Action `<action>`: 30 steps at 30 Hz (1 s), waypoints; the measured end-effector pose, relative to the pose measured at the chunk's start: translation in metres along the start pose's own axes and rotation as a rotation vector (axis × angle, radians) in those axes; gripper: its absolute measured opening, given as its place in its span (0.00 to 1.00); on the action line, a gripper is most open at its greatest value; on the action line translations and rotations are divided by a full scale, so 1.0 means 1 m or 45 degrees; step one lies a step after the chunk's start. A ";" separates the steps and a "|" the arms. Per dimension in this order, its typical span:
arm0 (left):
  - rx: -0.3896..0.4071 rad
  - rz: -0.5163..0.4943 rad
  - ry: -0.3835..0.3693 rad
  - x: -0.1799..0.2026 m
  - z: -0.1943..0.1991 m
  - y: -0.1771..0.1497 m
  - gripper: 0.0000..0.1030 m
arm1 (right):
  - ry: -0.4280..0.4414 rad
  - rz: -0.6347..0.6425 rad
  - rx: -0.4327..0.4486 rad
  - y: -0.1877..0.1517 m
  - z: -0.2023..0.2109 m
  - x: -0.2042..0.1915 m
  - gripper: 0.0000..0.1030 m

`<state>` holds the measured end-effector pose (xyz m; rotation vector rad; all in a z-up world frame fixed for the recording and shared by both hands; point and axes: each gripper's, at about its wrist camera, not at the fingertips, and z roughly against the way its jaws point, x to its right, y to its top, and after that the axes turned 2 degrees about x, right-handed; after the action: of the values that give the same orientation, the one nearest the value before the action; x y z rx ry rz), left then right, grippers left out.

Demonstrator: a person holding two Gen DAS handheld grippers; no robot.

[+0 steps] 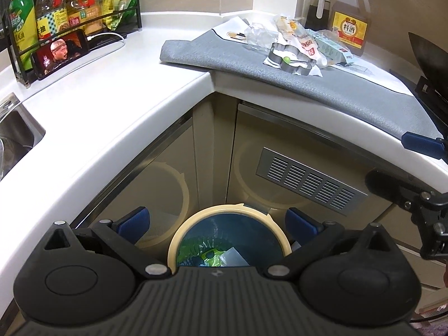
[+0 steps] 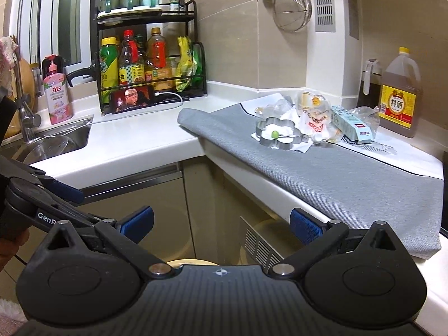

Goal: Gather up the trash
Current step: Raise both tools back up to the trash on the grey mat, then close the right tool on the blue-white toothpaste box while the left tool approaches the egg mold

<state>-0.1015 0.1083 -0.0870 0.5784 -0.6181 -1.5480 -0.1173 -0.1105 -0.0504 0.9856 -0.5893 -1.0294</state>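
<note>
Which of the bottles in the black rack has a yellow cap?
The green bottle at the rack's left end. Its cap is yellow; the two bottles beside it carry red and orange.

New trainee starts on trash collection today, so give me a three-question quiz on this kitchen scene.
1. True or false: the left gripper holds a wrapper.
2. Multiple choice: the trash pile lies on a) the sink, b) the grey mat, c) the floor.
3. Fill in: the bin stands on the floor below the ____ gripper.

Key
1. False: both the left and the right gripper are open and empty.
2. b
3. left; some trash is already inside.
</note>
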 end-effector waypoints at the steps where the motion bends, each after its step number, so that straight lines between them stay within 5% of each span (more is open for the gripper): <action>1: 0.002 -0.002 0.000 0.001 0.000 0.002 1.00 | -0.004 -0.002 0.005 0.001 0.000 0.002 1.00; 15: 0.081 -0.017 -0.058 0.012 -0.013 0.082 1.00 | -0.238 -0.056 0.171 0.033 -0.025 0.065 1.00; 30: 0.096 0.047 -0.112 0.045 -0.097 0.172 1.00 | -0.524 -0.312 0.153 0.066 -0.119 0.175 1.00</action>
<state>0.0865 0.0508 -0.0386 0.5547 -0.7532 -1.5269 0.0804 -0.2107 -0.0523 0.9720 -0.8919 -1.4455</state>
